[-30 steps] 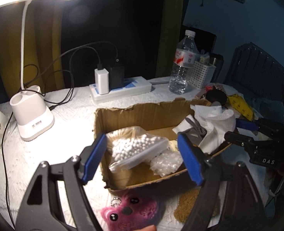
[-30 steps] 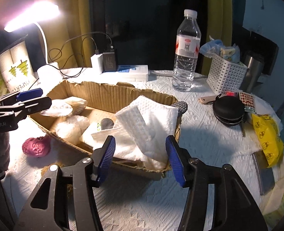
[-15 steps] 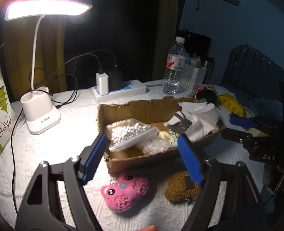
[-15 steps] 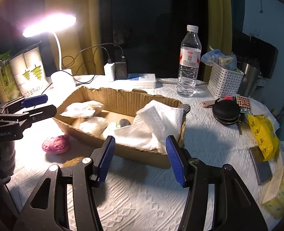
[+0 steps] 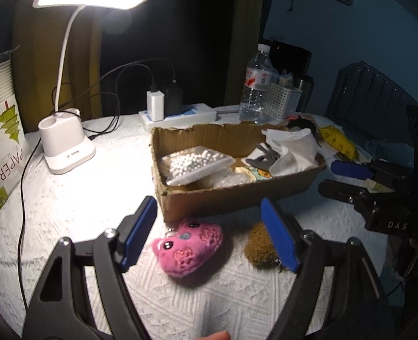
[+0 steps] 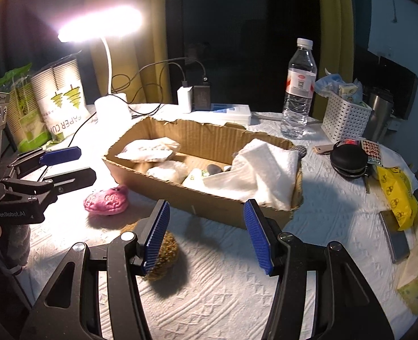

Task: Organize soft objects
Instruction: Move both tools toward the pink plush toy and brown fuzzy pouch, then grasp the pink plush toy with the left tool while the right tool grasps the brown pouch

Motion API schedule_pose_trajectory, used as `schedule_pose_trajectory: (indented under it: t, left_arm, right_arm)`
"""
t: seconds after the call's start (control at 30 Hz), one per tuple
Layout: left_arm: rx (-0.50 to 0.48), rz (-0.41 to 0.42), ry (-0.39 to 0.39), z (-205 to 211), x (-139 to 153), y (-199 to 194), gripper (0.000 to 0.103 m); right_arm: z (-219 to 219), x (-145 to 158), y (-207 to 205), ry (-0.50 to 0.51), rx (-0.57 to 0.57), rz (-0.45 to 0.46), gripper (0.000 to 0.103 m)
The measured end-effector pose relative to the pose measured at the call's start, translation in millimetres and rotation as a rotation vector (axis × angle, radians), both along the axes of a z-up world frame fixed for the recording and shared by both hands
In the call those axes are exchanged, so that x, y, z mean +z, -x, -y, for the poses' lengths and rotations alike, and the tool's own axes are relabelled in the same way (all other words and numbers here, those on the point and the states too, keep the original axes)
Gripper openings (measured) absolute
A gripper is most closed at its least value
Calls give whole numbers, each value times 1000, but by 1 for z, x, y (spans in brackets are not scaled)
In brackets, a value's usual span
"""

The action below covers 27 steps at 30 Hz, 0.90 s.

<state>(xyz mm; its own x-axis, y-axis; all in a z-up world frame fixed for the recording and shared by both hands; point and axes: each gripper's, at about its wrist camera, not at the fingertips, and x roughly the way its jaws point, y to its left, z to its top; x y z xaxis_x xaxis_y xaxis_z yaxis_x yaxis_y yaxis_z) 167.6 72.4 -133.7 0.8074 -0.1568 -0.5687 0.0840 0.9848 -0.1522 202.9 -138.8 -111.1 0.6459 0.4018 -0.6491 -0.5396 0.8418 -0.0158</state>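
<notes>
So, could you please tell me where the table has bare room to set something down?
Bare cloth lies between the lamp base and the cardboard box, and in front of the box on its right, short of the phone. It is crowded behind the box and around the pink plush and brown plush.

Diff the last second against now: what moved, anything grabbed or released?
Both grippers pulled back from the cardboard box; the pink plush and brown plush now show in front of it. Left gripper and right gripper stay open and empty. Nothing grabbed or released; box contents unchanged.
</notes>
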Motion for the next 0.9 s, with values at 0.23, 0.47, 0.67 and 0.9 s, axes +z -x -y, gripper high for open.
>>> schedule_pose_trajectory:
  t: [0.23,0.47,0.67,0.9]
  left_arm:
    - [30,-61,-8,-9,-20,4,77]
    - [37,-126,-36,-5,-37,-1,77]
    - [36,-208,-33,-2,-57,-13,77]
    - [20,-270,-28,0,-67,-23,79]
  right_arm:
    - [-15,-15,9,-6,33,-32,58]
    - [-20,-30,14,-28,64,-69,58]
    - [-26,-42,11,-17,85,-99,70]
    - [-36,-56,6,-9,99,-137,72]
